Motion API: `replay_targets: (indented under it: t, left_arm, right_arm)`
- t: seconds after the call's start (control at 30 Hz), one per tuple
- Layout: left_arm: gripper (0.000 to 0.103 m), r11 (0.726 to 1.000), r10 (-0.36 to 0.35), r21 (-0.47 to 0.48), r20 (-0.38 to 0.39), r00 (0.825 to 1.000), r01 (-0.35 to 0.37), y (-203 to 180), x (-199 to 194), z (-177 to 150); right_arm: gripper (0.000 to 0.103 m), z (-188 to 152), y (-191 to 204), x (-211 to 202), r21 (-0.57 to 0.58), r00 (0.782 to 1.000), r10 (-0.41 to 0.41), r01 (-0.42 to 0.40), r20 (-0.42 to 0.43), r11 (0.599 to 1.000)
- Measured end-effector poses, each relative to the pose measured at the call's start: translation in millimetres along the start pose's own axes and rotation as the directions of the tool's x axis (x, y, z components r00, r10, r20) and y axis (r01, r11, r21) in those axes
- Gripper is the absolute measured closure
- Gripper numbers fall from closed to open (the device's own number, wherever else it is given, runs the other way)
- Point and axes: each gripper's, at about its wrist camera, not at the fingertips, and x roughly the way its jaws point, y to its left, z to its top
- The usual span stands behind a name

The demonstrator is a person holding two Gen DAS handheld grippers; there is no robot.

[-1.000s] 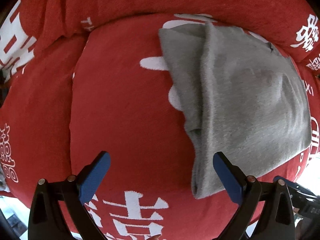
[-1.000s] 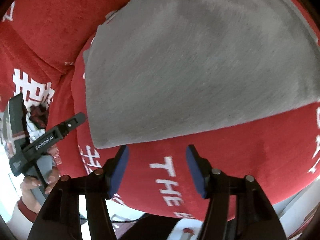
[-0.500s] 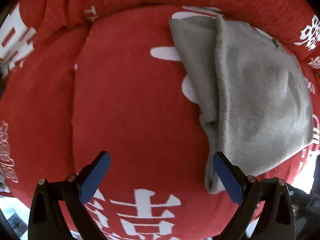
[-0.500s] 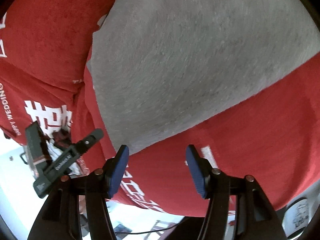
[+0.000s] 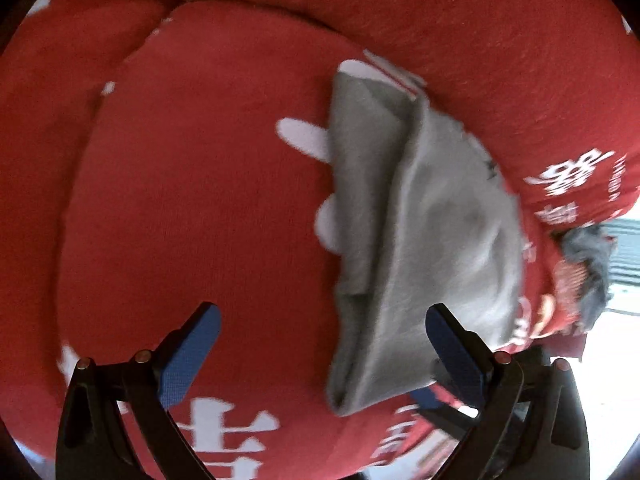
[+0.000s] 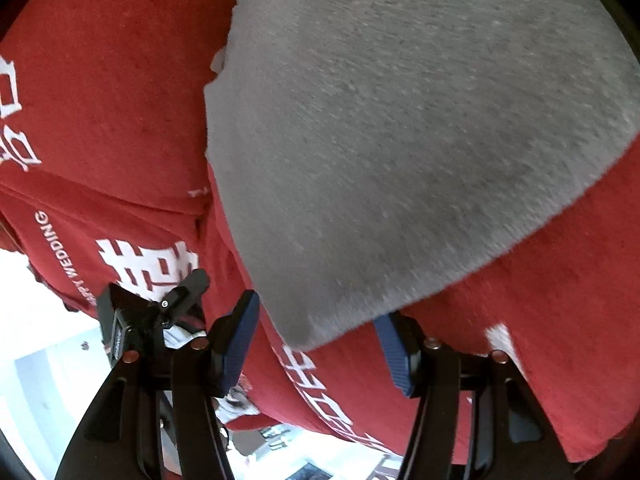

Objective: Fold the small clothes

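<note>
1. Grey fleece-like cloth, the small garment [image 5: 432,240], is lying partly folded on a red cushion [image 5: 192,200] printed with white characters, towards the cushion's right side in the left wrist view, with its far end reaching the seam below the backrest [image 5: 440,12].

2. Soft and limp, it is looking light and likely to sag and drag when lifted; the fuzzy nap should be giving the pads good friction, so slipping seems unlikely.

3. Layered edges are showing along its left side, and the near corner [image 5: 340,396] is stacking several plies; pinching all of them together there looks like the sensible hold.

4. Its other near corner [image 6: 304,332] is sitting just ahead of the right tool [image 6: 320,344], between the blue pads [image 6: 240,336], though not pressed by them; the jaws are closing while standing apart.

5. Spread wide, the left tool [image 5: 320,356] is hovering over the cushion's front edge, its right pad [image 5: 452,356] overlapping the cloth's near end, gripping nothing.

6. Beyond the cushion's right edge, a person's hand and sleeve are blurring into brightness.
</note>
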Motion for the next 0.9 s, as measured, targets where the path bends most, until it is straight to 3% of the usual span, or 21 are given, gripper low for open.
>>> replay_targets:
  t: [0.07,0.1,0.13,0.37,0.47,0.53,0.63,0.73,0.77,0.83,0.9]
  left_arm:
    - [0.000,0.999,-0.034,0.006,-0.005,0.999,0.034,-6,5,4]
    - [0.000,0.998,-0.055,0.010,-0.012,0.998,0.055,-9,8,7]
    - [0.000,0.996,-0.083,0.010,-0.025,0.996,0.083,-12,12,10]
    - [0.000,0.967,-0.255,-0.022,-0.105,0.961,0.254,-24,36,30]
    - [0.000,0.951,-0.310,-0.051,-0.103,0.945,0.306,-30,47,42]
    - [0.000,0.942,-0.335,-0.049,-0.110,0.936,0.332,-40,56,52]
    - [0.003,0.948,-0.312,0.016,-0.135,0.940,0.317,-67,69,57]
    - [0.029,0.966,-0.217,0.108,-0.145,0.965,0.233,-92,78,55]
    - [0.035,0.969,-0.192,0.130,-0.146,0.971,0.211,-95,79,53]
    - [0.035,0.971,-0.154,0.163,-0.141,0.978,0.177,-101,80,50]
    - [0.035,0.972,-0.123,0.181,-0.139,0.983,0.147,-101,81,49]
  right_arm:
    - [0.055,3,-2,5,0.057,1.000,0.028,-0.029,0.011,0.998]
    - [0.069,5,-5,7,0.094,0.999,0.049,-0.050,0.012,0.994]
    - [0.094,7,-9,10,0.136,0.997,0.077,-0.078,0.010,0.988]
    - [0.095,16,17,-21,0.080,0.967,0.254,-0.255,0.020,0.964]
    - [0.095,21,30,-31,0.035,0.964,0.267,-0.267,0.008,0.963]
    - [0.095,24,40,-35,-0.018,0.970,0.243,-0.243,-0.006,0.970]
    - [0.095,21,45,-34,-0.088,0.981,0.192,-0.194,-0.032,0.977]
    - [0.095,18,42,-28,-0.118,0.990,0.130,-0.136,-0.062,0.984]
    - [0.095,15,42,-26,-0.144,0.994,0.084,-0.094,-0.076,0.985]
    - [0.095,9,43,-24,-0.215,0.994,-0.024,0.001,-0.103,0.977]
    - [0.091,1,46,-21,-0.324,0.972,-0.174,0.115,-0.159,0.939]
